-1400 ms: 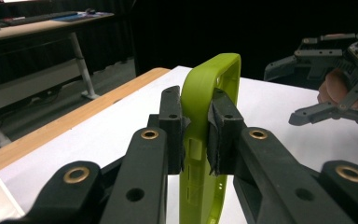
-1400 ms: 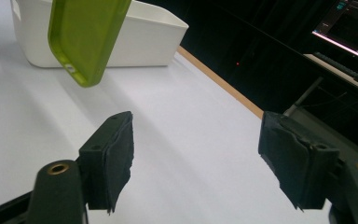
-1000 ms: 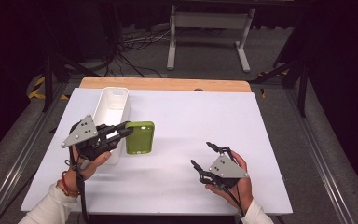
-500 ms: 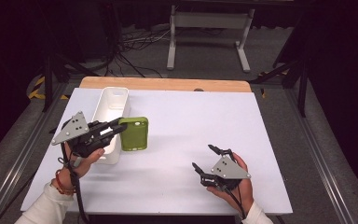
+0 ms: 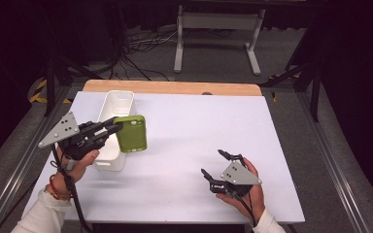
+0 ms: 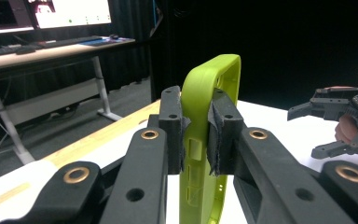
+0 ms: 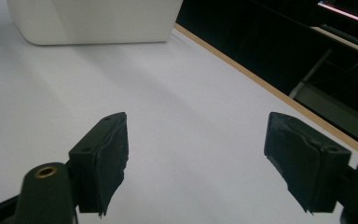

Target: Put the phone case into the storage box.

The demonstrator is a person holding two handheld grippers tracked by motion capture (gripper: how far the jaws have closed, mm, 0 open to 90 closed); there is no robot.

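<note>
A lime-green phone case hangs in the air beside the white bin, with my left gripper shut on one edge of it. In the left gripper view the case stands on edge between the two pads, which press on both its sides. My right gripper rests low over the white table at the front right, jaws open and nothing between them. The right gripper view shows the same open gap over bare table.
The long white bin lies at the table's left, running front to back. A wooden strip edges the far side. A desk frame and cables stand on the floor beyond. The other gripper appears far right in the left gripper view.
My left gripper has carried the green case a little to the left and upward, closer over the bin. The right hand has stayed where it was.
</note>
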